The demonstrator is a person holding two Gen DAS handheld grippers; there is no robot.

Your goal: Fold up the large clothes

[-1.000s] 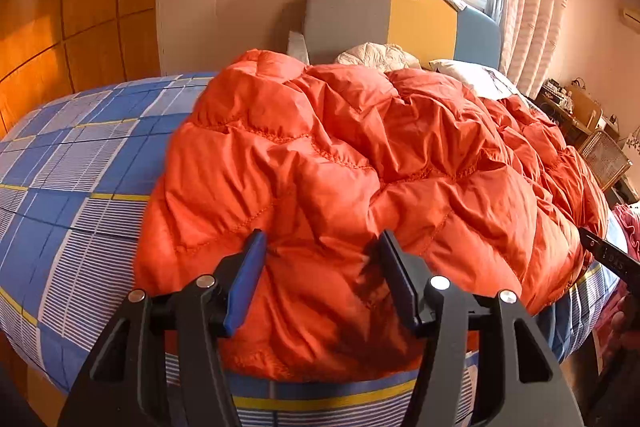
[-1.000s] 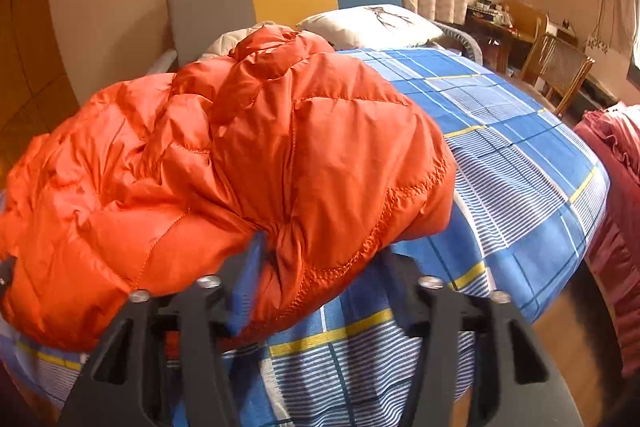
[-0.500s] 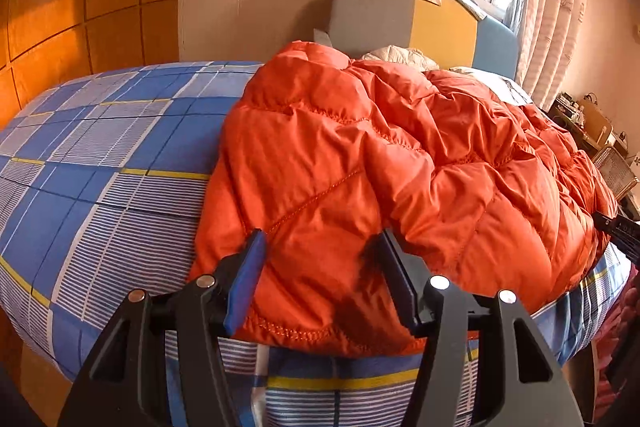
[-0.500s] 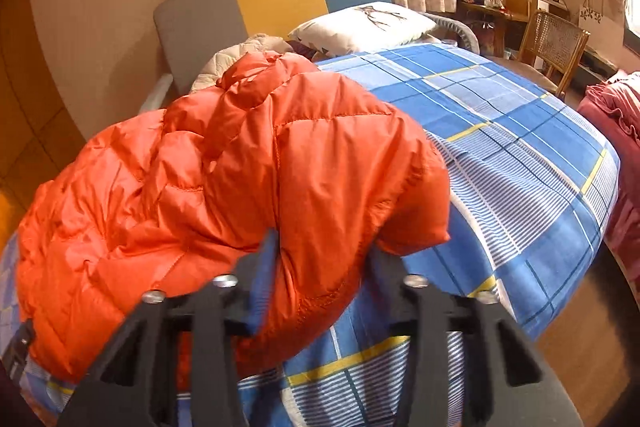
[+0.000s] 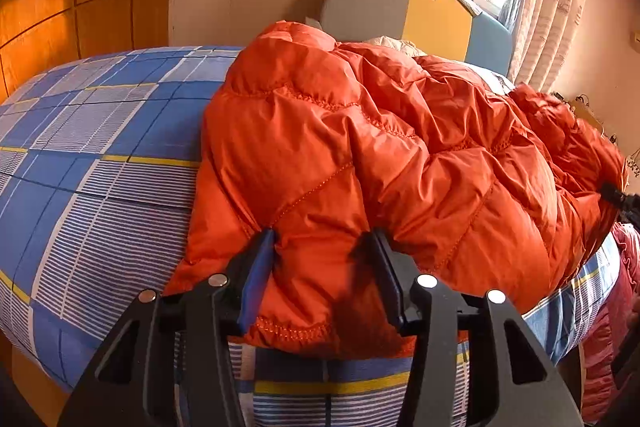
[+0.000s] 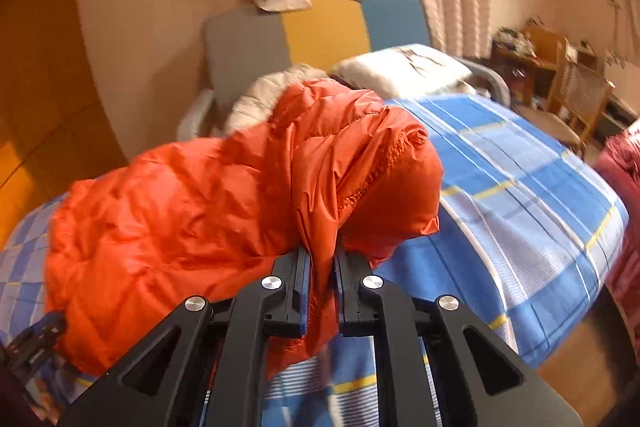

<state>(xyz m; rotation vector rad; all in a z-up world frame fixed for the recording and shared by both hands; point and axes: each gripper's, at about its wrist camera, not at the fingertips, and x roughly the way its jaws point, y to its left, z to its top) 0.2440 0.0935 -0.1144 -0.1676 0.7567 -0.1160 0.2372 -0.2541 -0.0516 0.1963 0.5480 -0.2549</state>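
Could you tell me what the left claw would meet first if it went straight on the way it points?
The orange puffer jacket: the left claw already has its hem bunched between the fingers, so it would push deeper into the padding.

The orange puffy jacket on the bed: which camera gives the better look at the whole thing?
The left wrist view. There the orange jacket spreads across most of the picture, its quilted panels and stitched hem sharp. The right wrist view shows it blurred, one bunched end pinched in the right gripper, whose jaws have just been closing.

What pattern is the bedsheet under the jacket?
Blue and white plaid with thin yellow lines; the bedsheet shows best in the left wrist view.
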